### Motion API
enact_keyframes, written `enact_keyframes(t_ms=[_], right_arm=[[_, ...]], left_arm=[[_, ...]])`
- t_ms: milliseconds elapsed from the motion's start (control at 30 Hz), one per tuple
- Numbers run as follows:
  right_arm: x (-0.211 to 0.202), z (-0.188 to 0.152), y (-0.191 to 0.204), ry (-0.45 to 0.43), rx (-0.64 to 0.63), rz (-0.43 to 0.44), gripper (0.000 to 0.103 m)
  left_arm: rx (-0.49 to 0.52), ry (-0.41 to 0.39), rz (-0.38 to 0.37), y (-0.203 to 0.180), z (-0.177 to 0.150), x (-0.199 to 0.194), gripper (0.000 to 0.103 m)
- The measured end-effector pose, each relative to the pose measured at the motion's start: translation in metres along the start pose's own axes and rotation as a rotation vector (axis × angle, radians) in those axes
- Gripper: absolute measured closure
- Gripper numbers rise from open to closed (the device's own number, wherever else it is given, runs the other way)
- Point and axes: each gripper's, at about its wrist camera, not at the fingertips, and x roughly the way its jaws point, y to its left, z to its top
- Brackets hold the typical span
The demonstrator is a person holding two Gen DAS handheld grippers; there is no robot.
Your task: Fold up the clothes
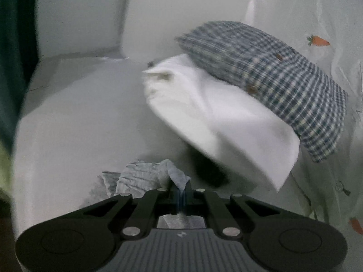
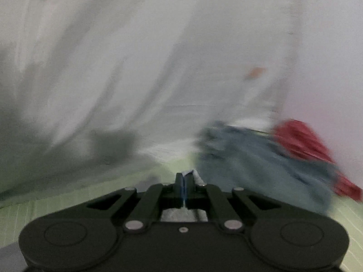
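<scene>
In the left wrist view my left gripper [image 1: 180,188] is shut on a fold of a pale blue-white striped garment [image 1: 138,176], which bunches up just left of the fingers. Beyond it a folded white garment [image 1: 222,117] lies on the white surface with a folded blue checked shirt [image 1: 267,74] on top. The right wrist view is blurred. There my right gripper [image 2: 184,179] is shut, with a small edge of pale cloth [image 2: 195,175] pinched at its tips; I cannot tell whether it is the same garment.
A white sheet with carrot prints [image 1: 317,40] hangs at the right and fills the back of the right wrist view [image 2: 136,56]. A blue garment [image 2: 261,161] and a red one [image 2: 304,145] lie heaped on a pale green mat [image 2: 127,190]. A white wall corner [image 1: 122,34] stands behind.
</scene>
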Motion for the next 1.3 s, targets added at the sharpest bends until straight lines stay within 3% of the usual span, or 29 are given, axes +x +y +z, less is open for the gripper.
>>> enact_keyframes(t_ms=[33, 67, 100, 133, 167, 200, 300, 467, 633, 767, 833, 900, 933, 967, 1000, 1033, 1067, 1100, 1133, 1300], right_arm=[[0.021, 0.007, 0.016, 0.02, -0.021, 0.03, 0.101], [0.042, 0.014, 0.033, 0.041, -0.042, 0.06, 0.094], [0.057, 0.016, 0.047, 0.069, -0.07, 0.076, 0.084], [0.063, 0.014, 0.059, 0.065, -0.105, 0.07, 0.061], [0.068, 0.011, 0.072, 0.062, -0.14, 0.064, 0.05], [0.065, 0.002, 0.077, 0.054, -0.161, 0.056, 0.048], [0.049, -0.029, 0.076, 0.075, -0.189, 0.031, 0.038], [0.004, -0.093, 0.025, 0.148, -0.07, -0.113, 0.026], [-0.008, -0.126, -0.009, 0.244, 0.153, -0.103, 0.022], [-0.003, -0.132, -0.009, 0.245, 0.199, -0.071, 0.021], [0.001, -0.133, -0.007, 0.235, 0.203, -0.066, 0.023], [0.006, -0.131, -0.006, 0.221, 0.177, -0.066, 0.037], [0.009, -0.129, -0.005, 0.213, 0.158, -0.062, 0.056], [0.009, -0.128, -0.004, 0.211, 0.137, -0.045, 0.07], [0.008, -0.128, -0.002, 0.209, 0.115, -0.027, 0.076], [0.008, -0.127, -0.001, 0.207, 0.093, -0.01, 0.089], [0.006, -0.127, 0.0, 0.205, 0.078, -0.012, 0.094], [0.005, -0.127, 0.001, 0.204, 0.063, -0.014, 0.094], [0.003, -0.128, 0.001, 0.202, 0.048, -0.016, 0.096], [-0.015, -0.142, -0.016, 0.212, 0.067, -0.049, 0.097]], left_arm=[[-0.004, -0.003, 0.009, -0.005, -0.001, 0.01, 0.092], [-0.009, -0.006, 0.017, -0.011, -0.002, 0.02, 0.083], [-0.004, -0.006, 0.029, -0.014, -0.004, 0.025, 0.067], [0.009, -0.008, 0.038, -0.014, -0.008, 0.026, 0.057], [0.024, -0.013, 0.044, -0.013, -0.012, 0.024, 0.037], [0.037, -0.021, 0.052, -0.01, -0.017, 0.021, 0.026], [0.052, 0.044, 0.078, 0.007, -0.036, 0.014, 0.024], [0.07, 0.179, 0.104, 0.027, -0.072, 0.01, 0.024], [0.136, 0.263, 0.09, 0.014, -0.105, 0.019, 0.024], [0.201, 0.263, 0.109, -0.003, -0.118, 0.024, 0.024], [0.233, 0.255, 0.126, -0.008, -0.123, 0.025, 0.024], [0.262, 0.245, 0.143, -0.011, -0.127, 0.025, 0.025], [0.275, 0.239, 0.151, -0.011, -0.129, 0.025, 0.026], [0.288, 0.233, 0.158, -0.011, -0.131, 0.025, 0.033], [0.302, 0.221, 0.163, -0.011, -0.133, 0.024, 0.041], [0.317, 0.205, 0.166, -0.011, -0.134, 0.023, 0.046], [0.333, 0.192, 0.163, -0.013, -0.135, 0.02, 0.061], [0.356, 0.18, 0.166, -0.015, -0.136, 0.017, 0.081], [0.372, 0.176, 0.166, -0.016, -0.135, 0.016, 0.087], [0.392, 0.187, 0.146, -0.01, -0.125, 0.014, 0.091]])
